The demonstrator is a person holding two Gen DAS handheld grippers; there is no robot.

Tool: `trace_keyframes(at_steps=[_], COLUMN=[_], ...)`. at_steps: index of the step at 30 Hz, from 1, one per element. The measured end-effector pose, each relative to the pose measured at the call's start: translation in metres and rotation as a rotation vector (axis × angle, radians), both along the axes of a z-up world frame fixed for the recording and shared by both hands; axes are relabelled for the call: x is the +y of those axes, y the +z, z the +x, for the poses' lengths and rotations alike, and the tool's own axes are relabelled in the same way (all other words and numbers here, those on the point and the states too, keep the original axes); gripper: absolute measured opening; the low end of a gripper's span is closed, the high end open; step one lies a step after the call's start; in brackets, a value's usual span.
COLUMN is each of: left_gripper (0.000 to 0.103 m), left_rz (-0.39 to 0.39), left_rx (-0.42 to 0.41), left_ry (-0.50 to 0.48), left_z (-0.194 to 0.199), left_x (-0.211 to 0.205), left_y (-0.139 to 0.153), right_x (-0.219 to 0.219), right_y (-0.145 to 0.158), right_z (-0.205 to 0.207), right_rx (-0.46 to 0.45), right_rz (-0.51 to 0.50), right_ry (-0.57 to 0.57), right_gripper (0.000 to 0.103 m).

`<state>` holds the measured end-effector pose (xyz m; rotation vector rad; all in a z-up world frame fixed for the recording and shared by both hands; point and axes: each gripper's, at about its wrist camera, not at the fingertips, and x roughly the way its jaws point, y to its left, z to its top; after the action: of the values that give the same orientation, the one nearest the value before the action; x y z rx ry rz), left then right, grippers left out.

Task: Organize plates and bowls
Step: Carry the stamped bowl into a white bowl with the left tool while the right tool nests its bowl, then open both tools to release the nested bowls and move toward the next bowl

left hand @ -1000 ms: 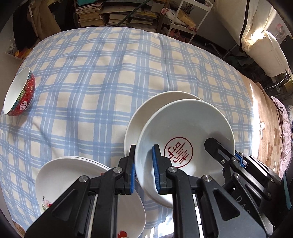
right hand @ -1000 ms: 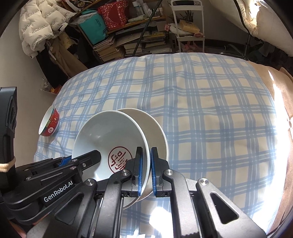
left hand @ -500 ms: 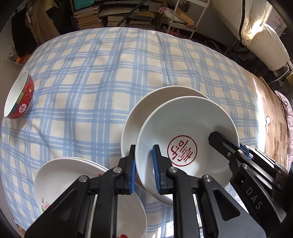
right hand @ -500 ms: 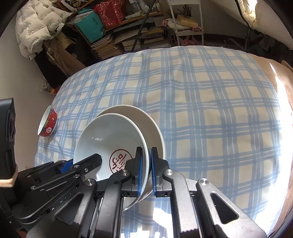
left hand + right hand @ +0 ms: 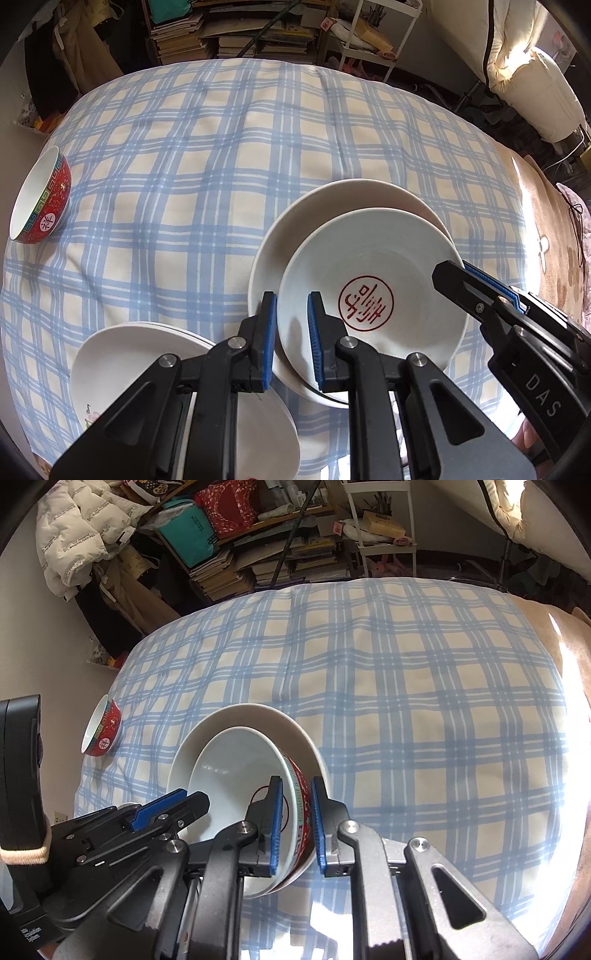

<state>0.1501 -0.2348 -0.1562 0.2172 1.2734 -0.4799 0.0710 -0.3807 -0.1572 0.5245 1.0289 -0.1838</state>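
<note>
A bowl with a red seal mark inside and a red patterned outside sits in a white plate on the checked cloth. My left gripper straddles its near-left rim, jaws slightly apart. My right gripper straddles its right rim, jaws now parted around the wall. A second red bowl stands at the far left; it also shows in the right wrist view. White plates are stacked at lower left.
The blue-checked cloth covers a rounded table. Bookshelves and stacked books stand behind it. A white cushion lies at the far right. A brown rug lies off the right edge.
The right gripper's jaws have opened from pinching the bowl's rim. The bowl has settled lower into the plate. Both cameras have drawn back slightly.
</note>
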Motion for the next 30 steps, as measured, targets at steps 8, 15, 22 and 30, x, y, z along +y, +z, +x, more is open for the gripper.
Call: trace_keyframes(at_steps=[8,15,22,30], left_gripper=[0.017,0.017,0.017,0.017], left_rz=[0.013,0.003,-0.025,-0.024], left_rx=[-0.017,-0.009,0.031,0.015], left_ry=[-0.006,-0.007,-0.004,0.021], left_z=[-0.002,-0.004,-0.009,-0.008], left_x=[0.0,0.002,0.01,0.028], left_y=[0.001,0.004,0.011,0.047], right_x=[-0.001,0.0,-0.004,0.003], right_y=[0.001,0.004,0.005,0.033], right_z=[-0.002,-0.003,-0.006,0.0], right_rx=[-0.006,-0.009,-0.036,-0.065], right_rz=[0.01,0.009,0.059,0.007], right_ry=[-0.005,-0.006,-0.01,0.028], right_gripper=[0.018,0.017,0.017,0.018])
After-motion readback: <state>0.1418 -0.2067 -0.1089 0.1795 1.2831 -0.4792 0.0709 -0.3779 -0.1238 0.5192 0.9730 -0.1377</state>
